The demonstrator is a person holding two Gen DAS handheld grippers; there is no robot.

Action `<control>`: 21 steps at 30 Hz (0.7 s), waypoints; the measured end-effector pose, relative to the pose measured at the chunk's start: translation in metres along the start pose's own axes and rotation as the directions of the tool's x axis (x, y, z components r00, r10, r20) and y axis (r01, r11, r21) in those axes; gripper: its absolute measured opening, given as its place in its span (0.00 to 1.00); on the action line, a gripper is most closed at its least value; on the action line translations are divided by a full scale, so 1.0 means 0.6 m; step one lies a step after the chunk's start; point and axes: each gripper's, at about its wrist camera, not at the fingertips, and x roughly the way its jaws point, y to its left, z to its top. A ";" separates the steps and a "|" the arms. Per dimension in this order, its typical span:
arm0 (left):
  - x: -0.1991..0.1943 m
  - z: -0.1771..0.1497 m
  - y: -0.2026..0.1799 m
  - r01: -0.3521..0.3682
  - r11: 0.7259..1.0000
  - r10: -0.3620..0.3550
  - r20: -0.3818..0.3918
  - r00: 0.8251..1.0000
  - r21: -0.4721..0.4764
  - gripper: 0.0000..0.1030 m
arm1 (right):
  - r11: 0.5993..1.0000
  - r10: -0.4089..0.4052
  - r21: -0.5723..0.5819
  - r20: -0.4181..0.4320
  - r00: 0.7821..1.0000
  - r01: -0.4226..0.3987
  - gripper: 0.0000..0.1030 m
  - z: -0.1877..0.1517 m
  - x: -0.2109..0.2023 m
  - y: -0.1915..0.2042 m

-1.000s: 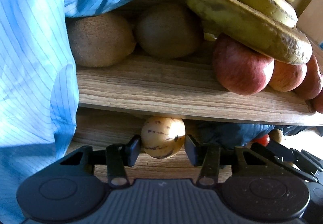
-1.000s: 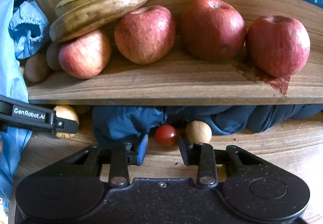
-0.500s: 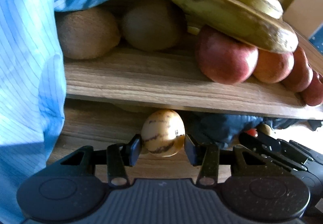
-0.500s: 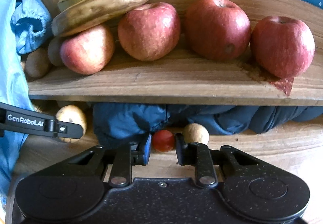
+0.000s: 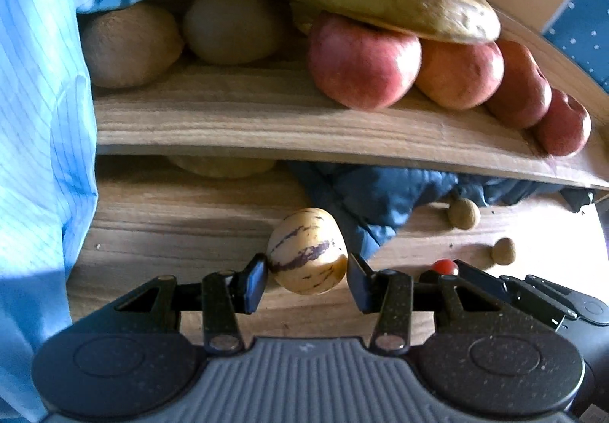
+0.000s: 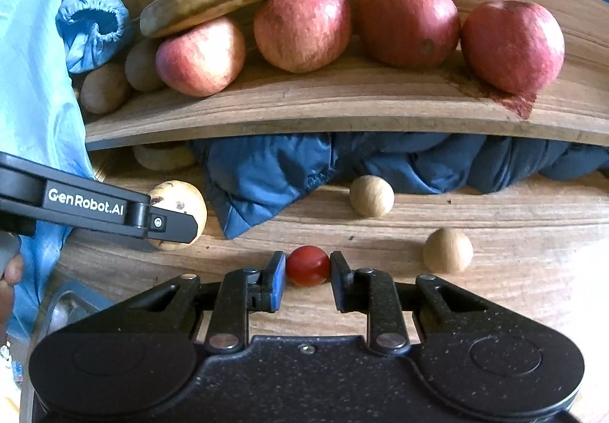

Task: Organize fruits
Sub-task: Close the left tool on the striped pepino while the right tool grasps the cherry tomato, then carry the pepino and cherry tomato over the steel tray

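Holding the striped yellow fruit (image 5: 307,251) low in the middle, the left gripper (image 5: 304,280) should squeeze softly, and the right gripper (image 6: 307,276), fingers closed narrow on the little red tomato (image 6: 307,265), even softer.

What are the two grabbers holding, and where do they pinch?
Left hand-held gripper pinches the striped yellow fruit at its sides. Right hand-held gripper pinches the small red tomato at its sides.

Speckled black right gripper (image 6: 307,280) with blue pad, silver rivets; left gripper (image 6: 173,223) lettered "GenRobot.AI".
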 end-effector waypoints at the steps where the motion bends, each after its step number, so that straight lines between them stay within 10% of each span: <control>1: 0.000 -0.005 -0.002 0.001 1.000 -0.001 -0.001 1.000 0.002 0.48 | 1.000 -0.002 0.003 0.001 1.000 0.002 0.26 -0.001 -0.001 0.000; 21: 0.005 0.006 -0.004 0.001 1.000 -0.001 -0.005 1.000 -0.008 0.50 | 1.000 0.000 0.005 0.005 1.000 0.000 0.26 -0.009 -0.006 -0.002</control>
